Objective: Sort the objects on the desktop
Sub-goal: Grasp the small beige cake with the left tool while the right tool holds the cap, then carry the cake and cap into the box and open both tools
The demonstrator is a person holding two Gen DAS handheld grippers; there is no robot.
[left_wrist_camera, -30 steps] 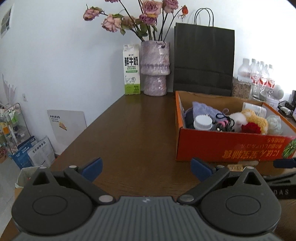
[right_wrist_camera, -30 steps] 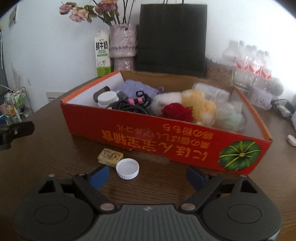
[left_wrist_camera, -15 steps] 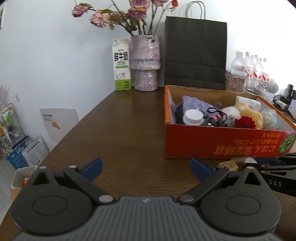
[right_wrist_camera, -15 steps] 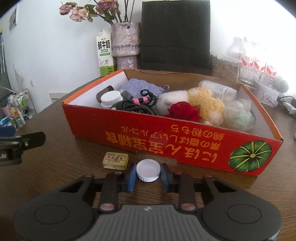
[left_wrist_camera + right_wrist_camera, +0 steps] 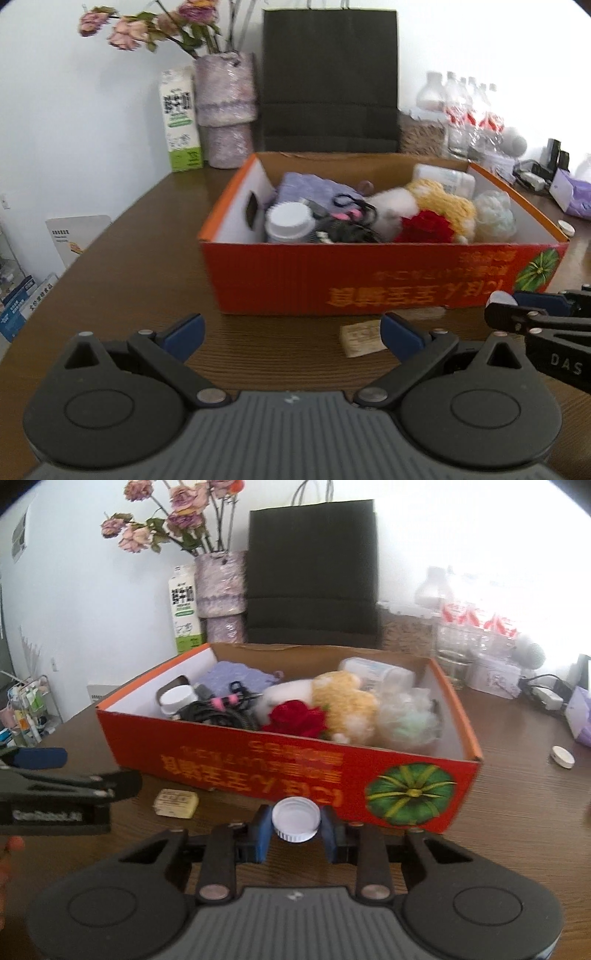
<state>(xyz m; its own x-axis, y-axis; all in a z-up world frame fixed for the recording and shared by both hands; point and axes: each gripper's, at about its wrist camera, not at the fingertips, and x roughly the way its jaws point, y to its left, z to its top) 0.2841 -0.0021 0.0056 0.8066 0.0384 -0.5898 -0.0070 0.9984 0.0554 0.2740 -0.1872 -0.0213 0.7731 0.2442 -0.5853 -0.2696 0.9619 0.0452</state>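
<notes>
- Right wrist view: right gripper (image 5: 296, 829) clamps a white bottle cap (image 5: 296, 819) between its blue pads, in front of the red cardboard box (image 5: 280, 764).
- Left wrist view: left gripper (image 5: 291, 334) spread wide, nothing between the jaws; a small tan packet (image 5: 362, 338) lies on the wooden table (image 5: 155, 258), just beside the right-hand pad.
</notes>
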